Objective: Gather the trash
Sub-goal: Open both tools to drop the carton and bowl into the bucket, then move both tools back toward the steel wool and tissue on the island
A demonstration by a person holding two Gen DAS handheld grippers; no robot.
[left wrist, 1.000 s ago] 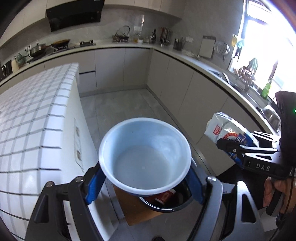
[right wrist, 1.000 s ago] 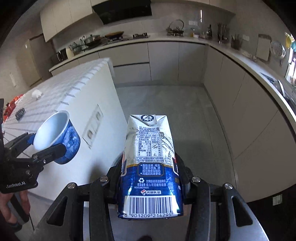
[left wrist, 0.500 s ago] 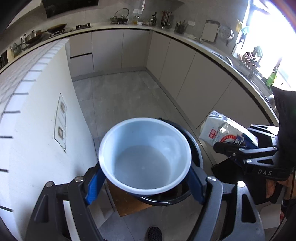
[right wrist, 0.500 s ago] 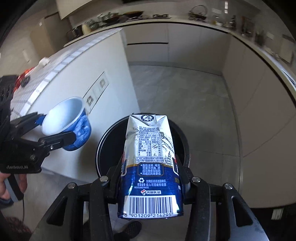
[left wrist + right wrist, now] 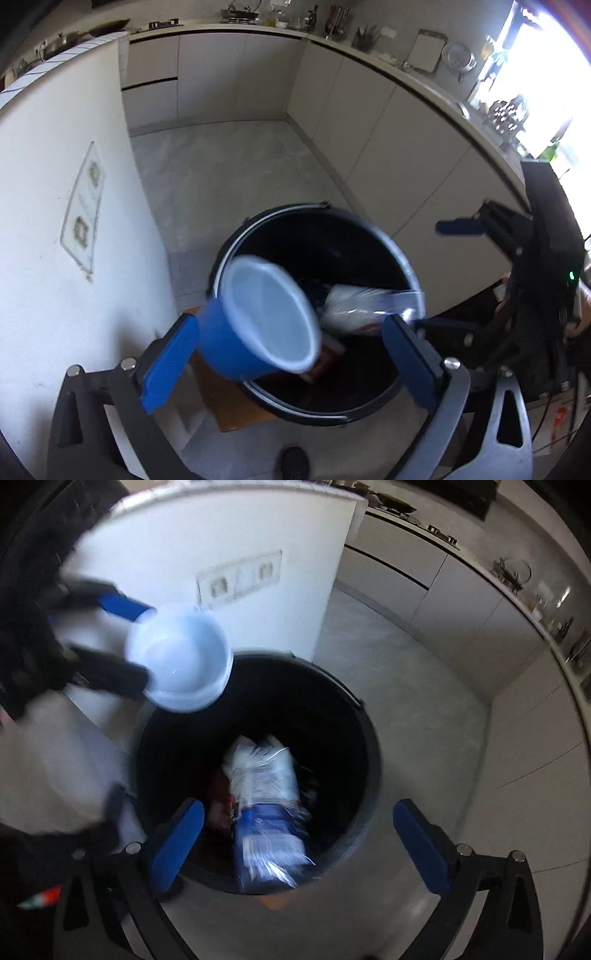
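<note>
Left wrist, tool: the left tool [image 5: 288, 354] stands spread, its jaws having just opened; the blue cup [image 5: 258, 321] tips loose between the pads, over the black bin [image 5: 369, 229].
Left wrist, advice: the person should hold above the rim until the cup clears.
Right wrist, tool: the right tool [image 5: 295, 834] has just opened wide, nothing pinched.
Right wrist, carton: the milk carton [image 5: 269, 805] falls inside the bin, toward 6 o'clock.
Change: a second ago both tools clamped their items.

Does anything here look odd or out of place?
Only things in mid-fall. The blue cup is tilted between the open left gripper, over the black bin. The carton lies blurred inside the bin, below the open right gripper. Nothing spilled on the floor.
</note>
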